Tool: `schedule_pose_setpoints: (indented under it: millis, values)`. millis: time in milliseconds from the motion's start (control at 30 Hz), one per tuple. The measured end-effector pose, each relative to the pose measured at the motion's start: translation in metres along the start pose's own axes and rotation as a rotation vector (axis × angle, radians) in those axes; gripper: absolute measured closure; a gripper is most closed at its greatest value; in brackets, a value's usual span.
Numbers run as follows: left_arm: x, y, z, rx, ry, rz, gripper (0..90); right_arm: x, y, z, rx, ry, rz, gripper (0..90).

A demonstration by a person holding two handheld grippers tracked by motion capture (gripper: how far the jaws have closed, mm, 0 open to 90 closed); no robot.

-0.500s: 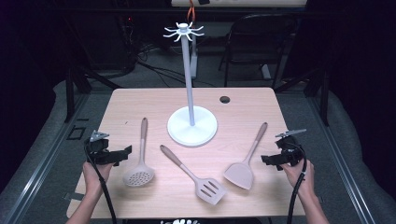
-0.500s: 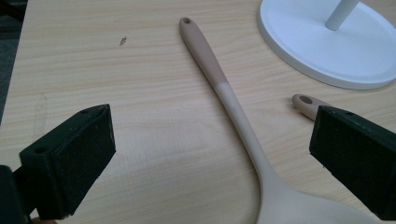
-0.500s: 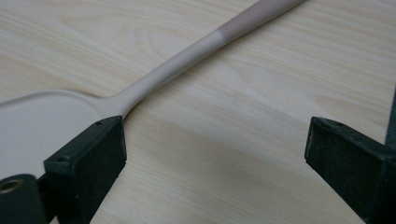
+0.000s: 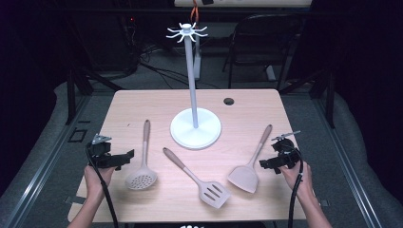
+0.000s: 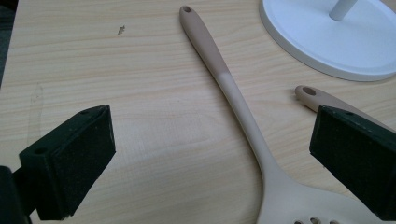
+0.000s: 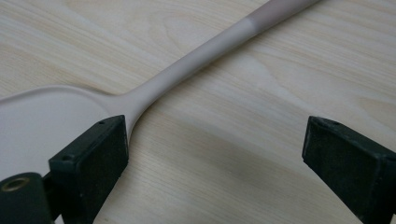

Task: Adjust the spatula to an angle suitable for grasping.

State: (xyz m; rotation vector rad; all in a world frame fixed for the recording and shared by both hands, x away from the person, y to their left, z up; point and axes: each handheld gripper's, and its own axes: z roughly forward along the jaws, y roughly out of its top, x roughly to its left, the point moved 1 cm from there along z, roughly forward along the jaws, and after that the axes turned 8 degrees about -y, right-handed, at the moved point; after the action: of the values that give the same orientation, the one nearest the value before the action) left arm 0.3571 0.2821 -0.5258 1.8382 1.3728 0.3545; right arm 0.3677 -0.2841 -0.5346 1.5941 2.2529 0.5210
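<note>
While both grippers wait low at the near corners of the wooden table (image 4: 142, 102), three pale kitchen tools lie spread out between them. The left gripper (image 4: 127, 156) sits at the near left, held in the person's left hand (image 4: 97, 176), and its jaws stand wide apart with nothing between them but bare wood. Just beside it lies the skimmer (image 4: 141, 178), its round holed head toward the person and its handle running away toward the far edge. In the left gripper view the skimmer's (image 5: 233, 100) handle crosses the gap between the two black jaws without touching either one, and the handle tip of the slotted turner (image 5: 312, 95) peeks out just above the right-hand jaw.

The right gripper (image 4: 264, 165) sits at the near right, in the person's right hand (image 4: 298, 176), and its jaws are also spread wide and grip nothing. It points at the plain spatula (image 4: 247, 175), whose flat blade lies toward the person with the handle slanting up and away. In the right gripper view the spatula's (image 6: 187, 65) neck passes just above the left-hand jaw, close to it, though I cannot tell whether they touch.

The slotted turner (image 4: 213, 192) lies in the middle, angled between the other two. Behind all three stands a white rack (image 4: 195, 129) with a round base, a tall post and hooks on top.
</note>
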Motion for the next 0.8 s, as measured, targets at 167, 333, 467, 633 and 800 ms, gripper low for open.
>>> schedule_pose_setpoints:
  millis: [167, 333, 467, 633, 800]
  values:
    - [-0.001, -0.002, 0.003, 0.023, 0.004, 0.012, 0.1, 0.01, 0.006, 0.008, 0.023, 0.007, -0.038, 4.6]
    - [-0.002, -0.003, -0.001, 0.021, 0.001, 0.021, 0.1, 0.017, 0.011, 0.009, 0.016, 0.028, 0.005, 11.1]
    - [-0.004, -0.002, 0.001, 0.02, 0.003, 0.031, 0.2, 0.026, 0.016, 0.017, 0.03, -0.001, 0.01, 15.4]
    - [-0.008, -0.001, 0.001, 0.015, 0.011, 0.056, 0.2, 0.035, 0.023, 0.024, 0.03, -0.019, 0.032, 26.0]
    - [-0.009, 0.0, 0.0, 0.016, 0.015, 0.068, 0.4, 0.034, 0.027, 0.028, 0.05, -0.027, 0.039, 32.5]
